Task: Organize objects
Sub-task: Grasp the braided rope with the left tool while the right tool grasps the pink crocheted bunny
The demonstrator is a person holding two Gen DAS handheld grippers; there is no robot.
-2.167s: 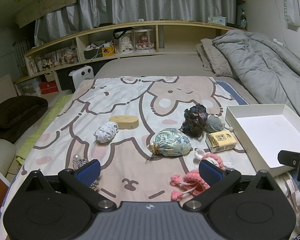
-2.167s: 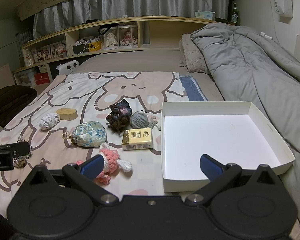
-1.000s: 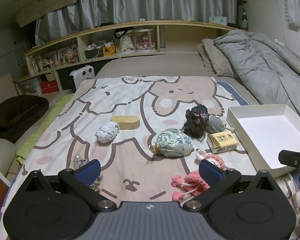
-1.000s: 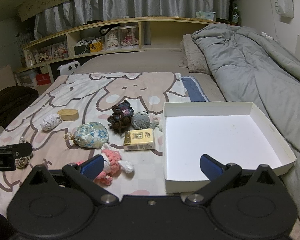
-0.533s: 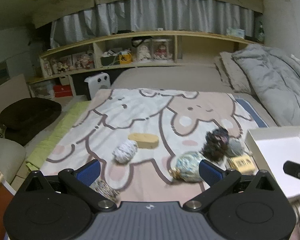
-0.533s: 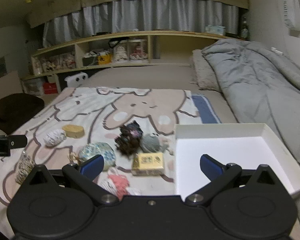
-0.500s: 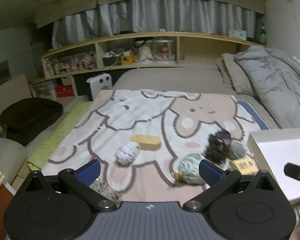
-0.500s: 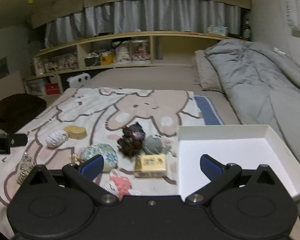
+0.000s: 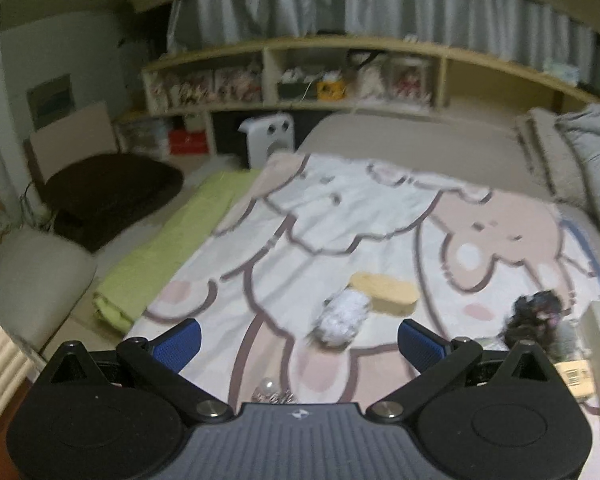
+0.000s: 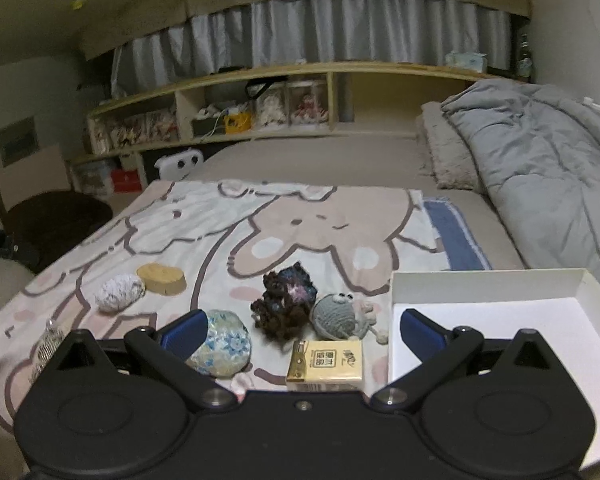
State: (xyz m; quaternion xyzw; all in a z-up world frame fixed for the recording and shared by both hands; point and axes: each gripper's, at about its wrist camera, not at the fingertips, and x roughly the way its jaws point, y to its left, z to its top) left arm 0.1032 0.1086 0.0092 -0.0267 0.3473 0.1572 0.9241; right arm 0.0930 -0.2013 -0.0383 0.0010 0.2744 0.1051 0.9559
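On the bed, the clutter sits bunched on the cartoon blanket [image 10: 300, 232] just left of the empty white box [image 10: 500, 288], so I read the box as the drop target. Yellow pack [image 10: 326, 364], grey crochet ball [image 10: 336, 316], dark yarn clump [image 10: 286, 304] and floral pouch [image 10: 220, 342] lie nearest it; the white ball [image 9: 342, 318] and wooden oval [image 9: 384, 294] sit further left. Both claws hover above the blanket: left gripper [image 9: 298, 340] spread wide, holding and touching nothing; right gripper [image 10: 300, 330] the same.
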